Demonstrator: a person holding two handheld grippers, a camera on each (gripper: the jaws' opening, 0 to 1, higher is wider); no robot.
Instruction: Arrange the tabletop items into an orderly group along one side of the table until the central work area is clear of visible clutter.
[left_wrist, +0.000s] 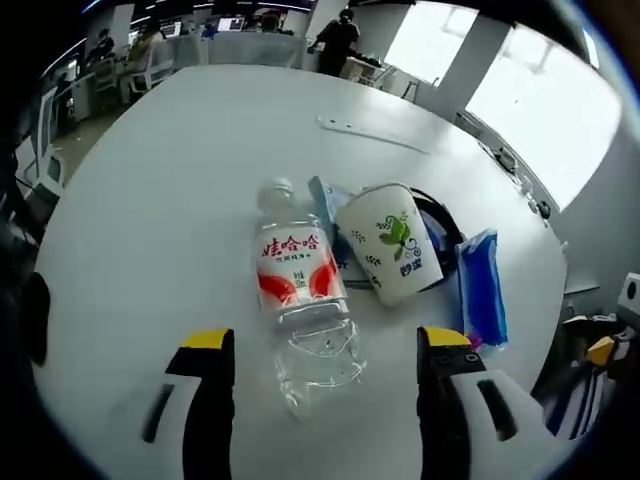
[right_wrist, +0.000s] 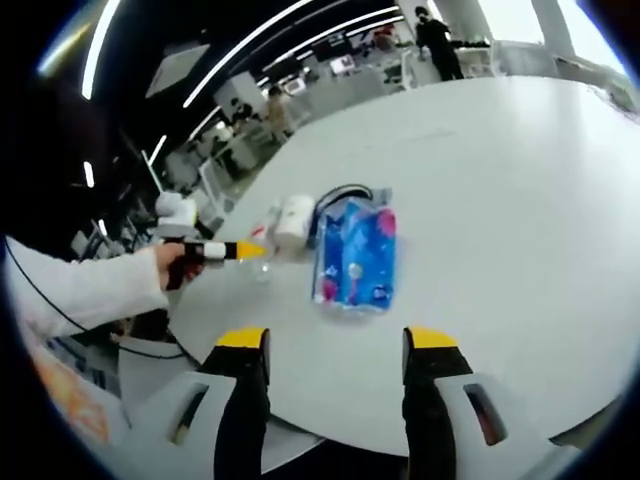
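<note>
Left gripper view: the left claw (left_wrist: 322, 352) stands spread, its two yellow-tipped jaws rising from the bottom edge with nothing between them. Just ahead of the jaws a clear plastic bottle (left_wrist: 300, 297) lies on its side on the white worktop (left_wrist: 180, 180), cap pointing away, red-and-white label facing up. The bottle's base end lies between the jaw tips but touches neither. Beside the bottle, to its right, a white paper cup (left_wrist: 392, 252) with a green leaf print lies tipped over, its rim towards the bottle's neck. A thin blue packet edge (left_wrist: 322, 200) shows between bottle and cup. Behind the cup is a black cable loop (left_wrist: 442, 222), and to the right of that a blue pouch (left_wrist: 482, 285) lies flat near the worktop's edge. The far part of the worktop carries a thin pale strip (left_wrist: 372, 134).

Right gripper view: the right claw (right_wrist: 334, 345) is likewise spread and empty, poised over the near edge of the worktop (right_wrist: 500, 200). The blue pouch (right_wrist: 355, 255) lies ahead of it, the cable (right_wrist: 338, 195) curving at its far end, with the cup (right_wrist: 294, 220) just beyond on the left. The left claw (right_wrist: 250, 250) enters from the left, held by a hand (right_wrist: 172, 262) in a white sleeve. People stand in the background.
</note>
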